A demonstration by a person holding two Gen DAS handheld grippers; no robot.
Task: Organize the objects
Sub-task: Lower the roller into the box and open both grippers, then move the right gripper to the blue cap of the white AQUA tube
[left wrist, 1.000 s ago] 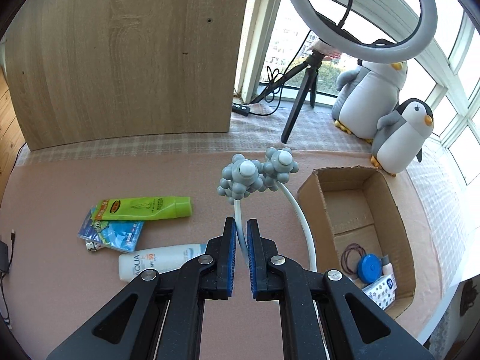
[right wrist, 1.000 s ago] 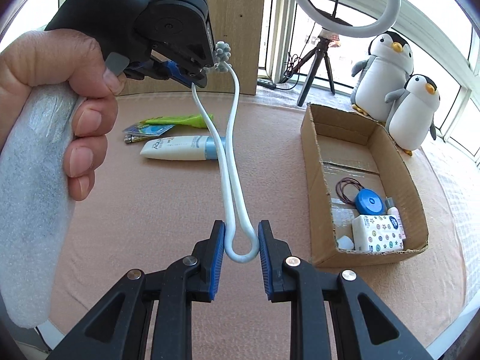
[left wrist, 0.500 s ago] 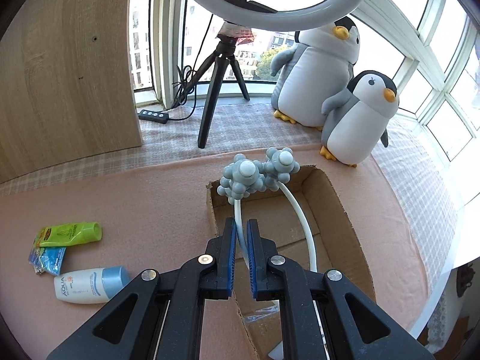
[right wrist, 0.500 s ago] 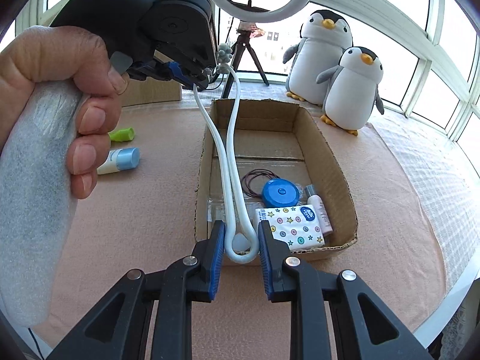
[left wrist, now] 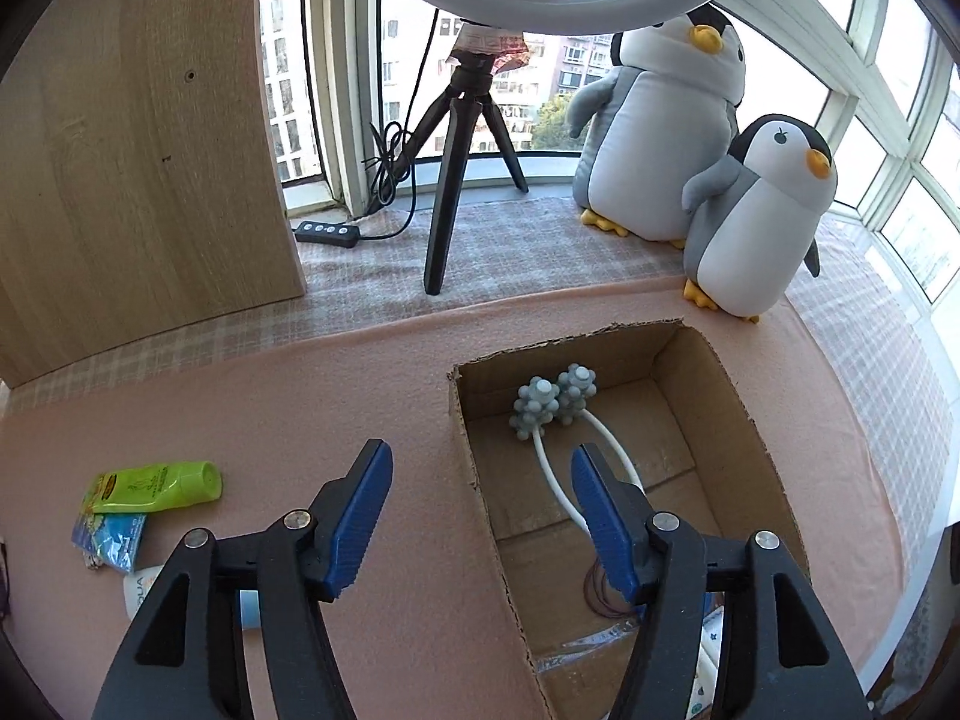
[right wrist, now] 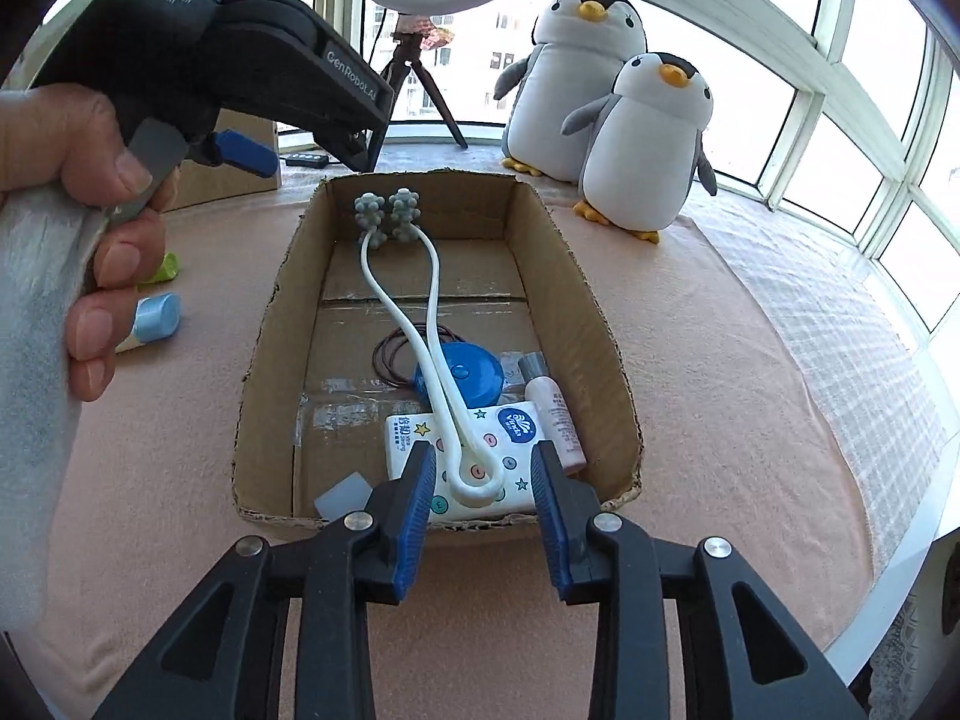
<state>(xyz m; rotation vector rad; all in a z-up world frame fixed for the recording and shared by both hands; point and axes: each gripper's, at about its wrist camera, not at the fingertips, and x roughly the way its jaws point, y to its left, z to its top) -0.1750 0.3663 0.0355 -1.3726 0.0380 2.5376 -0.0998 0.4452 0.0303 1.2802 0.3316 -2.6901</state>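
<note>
now, with both the left gripper (left wrist: 480, 516) and right gripper (right wrist: 483, 495) jaws opening off it where a second ago they pinched it, the white neck massager (right wrist: 420, 324) lies loose inside the cardboard box (right wrist: 600, 324), so it looks stowed while tubes wait on the worktop (left wrist: 360, 372) beside the box.

Left gripper (right wrist: 240, 153) housing: "GenRobot.AI" on its side; "Data Acquisition System" on its top; white tube (left wrist: 141, 591) beside the green tube (left wrist: 156, 486): partial lettering "QUA"; tissue pack (right wrist: 516, 438) logo too small to read.
</note>
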